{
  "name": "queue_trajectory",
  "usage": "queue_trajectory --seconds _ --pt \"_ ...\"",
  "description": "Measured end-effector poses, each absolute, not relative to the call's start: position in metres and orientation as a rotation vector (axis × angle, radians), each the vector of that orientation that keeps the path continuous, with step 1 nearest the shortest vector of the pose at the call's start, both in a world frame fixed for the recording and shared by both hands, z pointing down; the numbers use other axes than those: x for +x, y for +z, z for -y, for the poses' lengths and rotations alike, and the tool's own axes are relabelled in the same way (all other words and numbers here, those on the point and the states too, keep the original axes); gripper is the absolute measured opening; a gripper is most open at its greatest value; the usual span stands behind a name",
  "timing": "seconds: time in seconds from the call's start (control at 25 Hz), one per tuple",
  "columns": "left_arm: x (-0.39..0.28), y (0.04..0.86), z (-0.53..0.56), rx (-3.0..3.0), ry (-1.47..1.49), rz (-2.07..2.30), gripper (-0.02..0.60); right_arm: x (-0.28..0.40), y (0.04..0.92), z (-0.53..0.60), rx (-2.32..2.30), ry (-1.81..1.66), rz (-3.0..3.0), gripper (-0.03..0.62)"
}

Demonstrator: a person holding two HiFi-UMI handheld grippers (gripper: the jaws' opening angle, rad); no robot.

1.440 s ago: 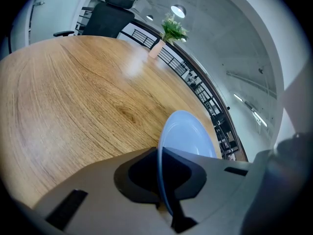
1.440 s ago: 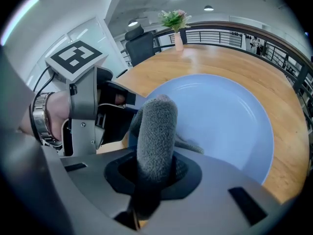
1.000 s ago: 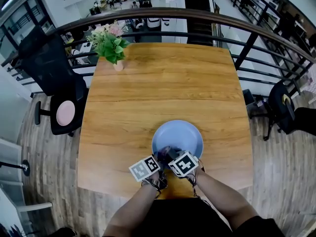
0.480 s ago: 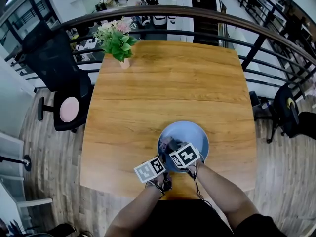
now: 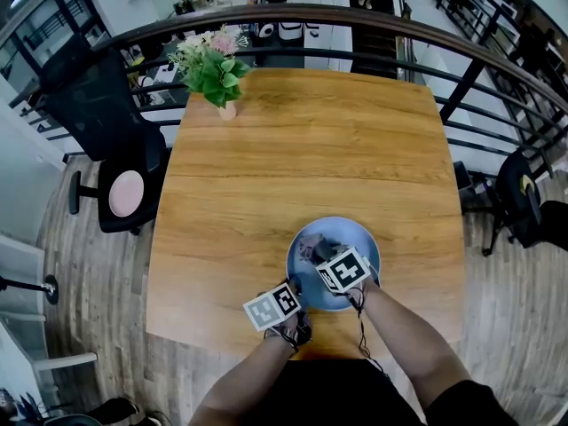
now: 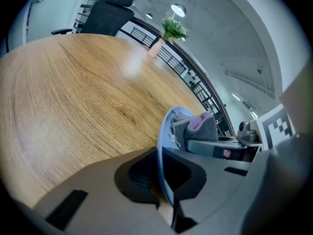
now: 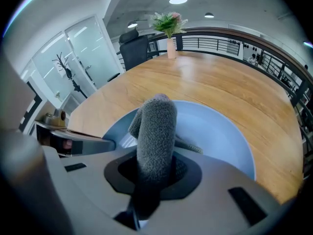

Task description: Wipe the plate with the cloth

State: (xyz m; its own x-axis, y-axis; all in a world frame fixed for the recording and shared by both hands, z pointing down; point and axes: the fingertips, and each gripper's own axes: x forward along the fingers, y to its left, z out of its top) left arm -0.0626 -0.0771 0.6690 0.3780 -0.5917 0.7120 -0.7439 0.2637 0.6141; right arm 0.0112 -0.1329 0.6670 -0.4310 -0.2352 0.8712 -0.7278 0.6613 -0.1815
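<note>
A pale blue plate lies near the front edge of the wooden table. My left gripper is shut on the plate's near-left rim; in the left gripper view the rim runs edge-on between the jaws of that gripper. My right gripper is over the plate, shut on a grey cloth that stands up out of its jaws. The bunched cloth, with a pink side showing, rests on the plate's inside.
A vase of flowers stands at the table's far left corner. A black office chair is left of the table. A dark railing curves round the far side. The table's front edge runs just below the grippers.
The right gripper has slid with the cloth from the plate's near rim toward its middle. The left gripper has kept its hold on the rim.
</note>
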Motion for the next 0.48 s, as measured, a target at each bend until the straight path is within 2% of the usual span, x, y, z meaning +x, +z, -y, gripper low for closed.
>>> queue_trajectory --seconds 0.48 --pt "-0.063 0.668 0.077 1.415 0.158 1.306 0.029 0.071 0.668 0.168 0.892 0.652 1.886 0.072"
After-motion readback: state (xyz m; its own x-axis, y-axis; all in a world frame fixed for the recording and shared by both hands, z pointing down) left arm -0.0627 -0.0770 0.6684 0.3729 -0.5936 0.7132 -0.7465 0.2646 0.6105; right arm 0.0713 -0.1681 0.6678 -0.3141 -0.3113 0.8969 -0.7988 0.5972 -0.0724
